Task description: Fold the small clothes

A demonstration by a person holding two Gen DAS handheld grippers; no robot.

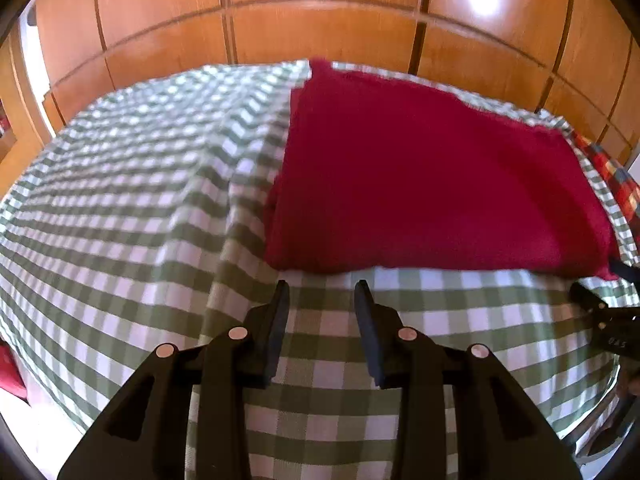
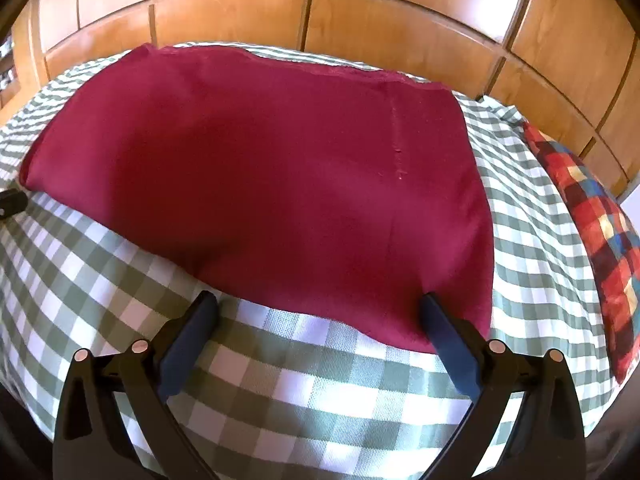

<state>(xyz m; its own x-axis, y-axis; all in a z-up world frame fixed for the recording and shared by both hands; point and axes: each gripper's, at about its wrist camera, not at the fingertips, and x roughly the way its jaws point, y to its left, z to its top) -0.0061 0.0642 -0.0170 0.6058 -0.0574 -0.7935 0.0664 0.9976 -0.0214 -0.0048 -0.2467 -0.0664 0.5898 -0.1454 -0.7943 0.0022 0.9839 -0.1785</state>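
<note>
A dark red cloth (image 1: 420, 180) lies folded flat on the green-and-white checked bed cover (image 1: 140, 200). My left gripper (image 1: 322, 292) hovers just short of the cloth's near left corner, open with a narrow gap and nothing between its fingers. In the right wrist view the same red cloth (image 2: 260, 168) fills the middle. My right gripper (image 2: 319, 300) stands wide open at the cloth's near edge, its right finger (image 2: 444, 332) over the near right corner, and the pads are not pressing on the fabric. The right gripper (image 1: 600, 312) also shows at the left wrist view's right edge.
Wooden wardrobe panels (image 2: 360, 28) stand behind the bed. A red, blue and yellow checked pillow (image 2: 600, 232) lies to the right of the cloth. The checked cover (image 2: 300, 392) spreads bare in front of both grippers and far to the left.
</note>
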